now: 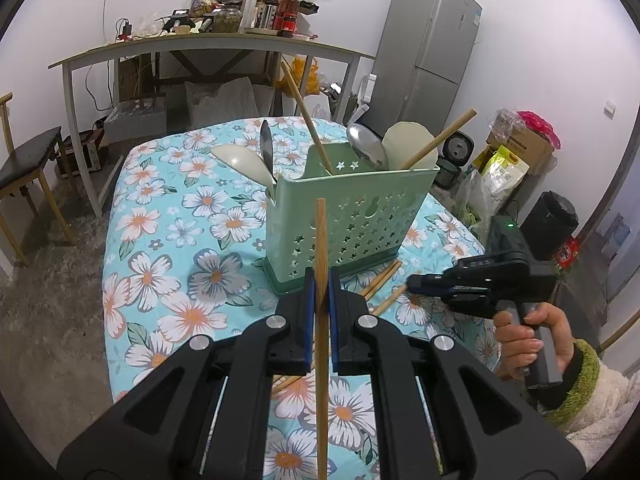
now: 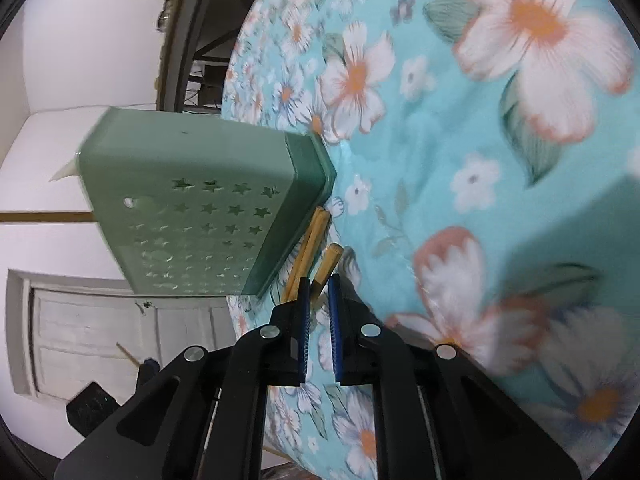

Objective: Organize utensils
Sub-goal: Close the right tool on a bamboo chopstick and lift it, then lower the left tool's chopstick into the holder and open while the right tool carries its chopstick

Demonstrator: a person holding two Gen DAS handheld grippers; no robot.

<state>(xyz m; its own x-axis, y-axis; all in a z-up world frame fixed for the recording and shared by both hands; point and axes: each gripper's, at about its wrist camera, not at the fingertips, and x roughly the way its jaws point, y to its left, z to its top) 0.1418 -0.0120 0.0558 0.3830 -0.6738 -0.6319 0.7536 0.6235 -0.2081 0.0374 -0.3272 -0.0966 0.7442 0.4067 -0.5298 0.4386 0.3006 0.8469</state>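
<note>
Chopstick (image 1: pixel 321 264) stands straight up in the left wrist view, pinched tight between the jaws of the left gripper (image 1: pixel 321 292). At 12 o'clock from it sits the green holder (image 1: pixel 344 216) on the flowery counter (image 1: pixel 160 240), with spoons and other sticks already poking out. More loose chopsticks (image 1: pixel 380 280) lie at its foot, and the right gripper (image 1: pixel 414 280) reaches toward them from 3 o'clock.

From the right wrist view, the right gripper (image 2: pixel 319 300) has its jaws a little apart around the end of one stick (image 2: pixel 326 264), not yet squeezing. The holder (image 2: pixel 208 200) is at 10 o'clock.

The tall stick could hit the holder's rim and slip sideways. The right jaws could bump the holder and tip it.
</note>
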